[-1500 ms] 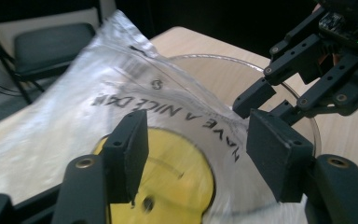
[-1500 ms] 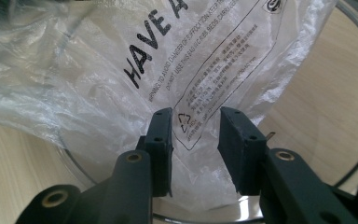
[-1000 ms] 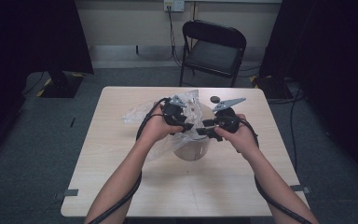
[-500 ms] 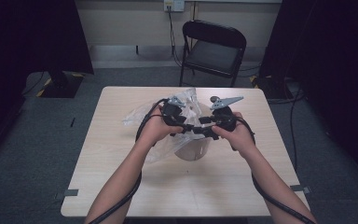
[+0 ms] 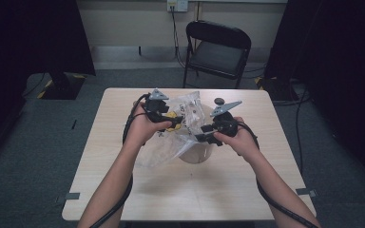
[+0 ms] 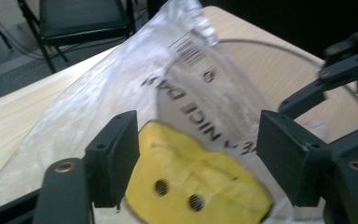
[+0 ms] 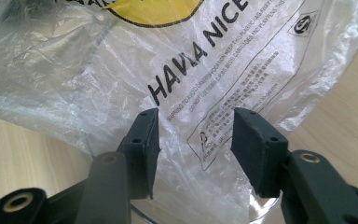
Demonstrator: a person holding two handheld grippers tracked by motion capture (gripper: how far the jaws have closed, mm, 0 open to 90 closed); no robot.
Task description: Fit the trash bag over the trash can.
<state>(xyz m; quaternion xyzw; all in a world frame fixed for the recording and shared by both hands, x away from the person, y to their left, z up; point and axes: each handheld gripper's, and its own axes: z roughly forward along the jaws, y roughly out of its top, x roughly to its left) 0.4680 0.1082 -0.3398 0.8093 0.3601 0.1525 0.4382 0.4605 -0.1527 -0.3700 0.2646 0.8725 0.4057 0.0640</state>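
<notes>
Clear plastic bag [image 5: 183, 126] drapes a clear bowl [image 5: 197, 153]; left gripper [image 6: 196, 158] fingers opening, right gripper [image 7: 196, 140] fingers released.

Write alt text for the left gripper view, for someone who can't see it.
A clear plastic bag with a yellow smiley face and black lettering sits between the open black jaws of the left tool, over a light wooden table. A black folding chair stands behind.

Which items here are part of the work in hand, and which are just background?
In use:
- plastic bag
- clear container under the bag
- left tongs, open at the bag
- right tongs, open at the bag

Just there:
- folding chair
- wall socket
- table, as support
</notes>
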